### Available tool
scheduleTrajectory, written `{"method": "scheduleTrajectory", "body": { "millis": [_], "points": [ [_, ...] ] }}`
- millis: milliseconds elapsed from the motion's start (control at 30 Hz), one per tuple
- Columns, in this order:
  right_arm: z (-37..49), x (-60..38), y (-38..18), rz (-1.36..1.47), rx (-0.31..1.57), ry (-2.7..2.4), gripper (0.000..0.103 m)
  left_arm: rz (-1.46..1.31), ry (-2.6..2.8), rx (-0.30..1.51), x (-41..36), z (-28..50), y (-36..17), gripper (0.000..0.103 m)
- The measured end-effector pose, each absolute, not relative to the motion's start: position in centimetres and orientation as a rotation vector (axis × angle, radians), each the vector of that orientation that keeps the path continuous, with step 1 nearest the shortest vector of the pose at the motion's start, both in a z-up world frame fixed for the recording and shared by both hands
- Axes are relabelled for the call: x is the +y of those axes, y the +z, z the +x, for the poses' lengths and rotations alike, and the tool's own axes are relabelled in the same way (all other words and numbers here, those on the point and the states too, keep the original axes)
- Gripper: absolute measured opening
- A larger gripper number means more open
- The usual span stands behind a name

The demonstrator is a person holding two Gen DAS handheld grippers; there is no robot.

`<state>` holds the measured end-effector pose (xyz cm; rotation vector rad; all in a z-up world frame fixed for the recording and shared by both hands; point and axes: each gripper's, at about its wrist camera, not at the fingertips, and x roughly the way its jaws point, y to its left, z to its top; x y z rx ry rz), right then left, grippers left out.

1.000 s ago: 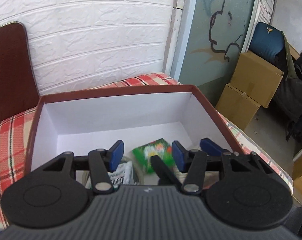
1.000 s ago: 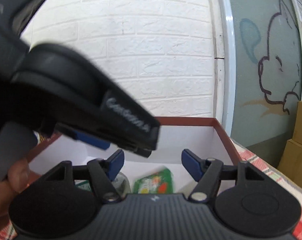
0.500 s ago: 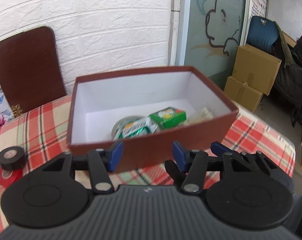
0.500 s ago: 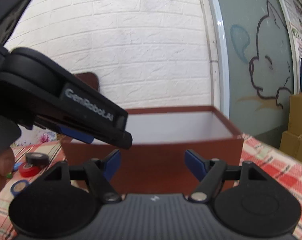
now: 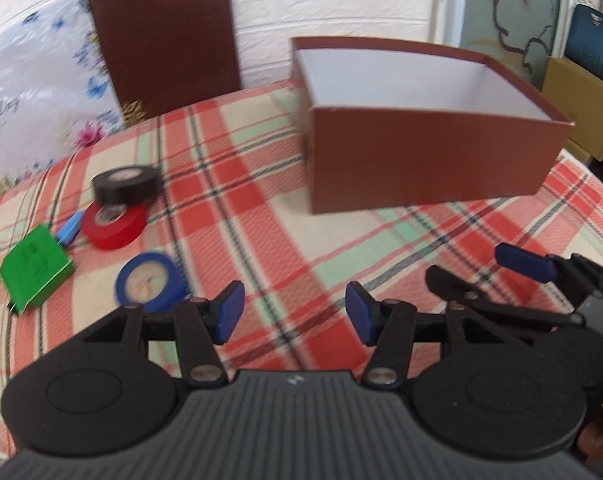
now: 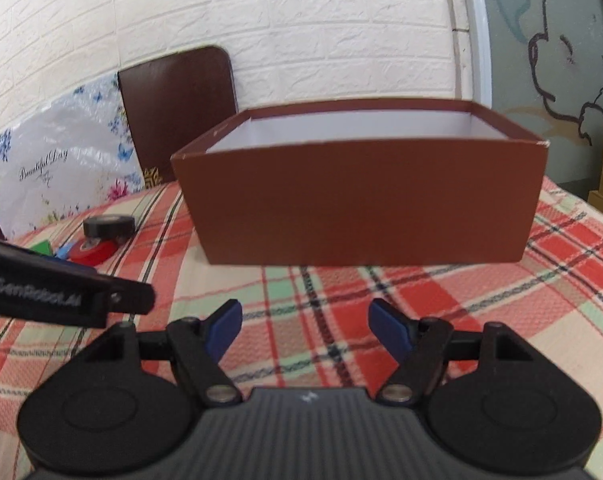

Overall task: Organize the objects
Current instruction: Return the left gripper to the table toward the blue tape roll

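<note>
On the plaid-clothed desk (image 5: 261, 216), a flat green box (image 5: 35, 274) and black (image 5: 125, 184), red (image 5: 113, 226) and blue tape rolls (image 5: 149, 282) lie loose at left, probably awaiting sorting; the left tool (image 5: 292, 316) hangs spread, empty; the right tool (image 6: 304, 330), its jaws lately widened, likewise; the brown cardboard box (image 5: 421, 164) stands right, open to receive.

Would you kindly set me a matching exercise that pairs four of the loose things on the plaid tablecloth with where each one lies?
Things:
1. black tape roll
2. red tape roll
3. blue tape roll
4. green packet

Places:
A. closest to the left gripper's fingers
B. farthest left, at the cloth's edge
C. farthest back of the three rolls
D. between the other two rolls

Pairs: 1-C, 2-D, 3-A, 4-B
</note>
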<state>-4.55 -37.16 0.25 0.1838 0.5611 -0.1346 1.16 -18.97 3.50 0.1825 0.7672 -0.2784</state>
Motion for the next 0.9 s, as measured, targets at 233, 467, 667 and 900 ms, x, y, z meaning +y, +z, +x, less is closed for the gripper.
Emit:
{"method": "scheduleTrajectory", "body": {
  "millis": [233, 467, 667, 900],
  "points": [
    [-3.8, -33.7, -0.4, 0.115, 0.631, -0.077, 0.073, 0.161, -0.200, 0.781, -14.3, 0.0, 2.0, 0.058],
    [-3.3, -29.6, -0.5, -0.003, 0.667, 0.003, 0.073, 0.127, -0.121, 0.802, -9.8, -0.5, 0.5, 0.061],
    [-3.1, -26.3, -0.4, -0.057, 0.677, 0.064, 0.073, 0.079, -0.073, 0.803, -6.6, -0.6, 0.0, 0.063],
    [-2.7, -23.2, -0.4, -0.083, 0.677, 0.130, 0.074, 0.058, -0.042, 0.786, -4.0, -0.7, -0.2, 0.065]
  ]
}}
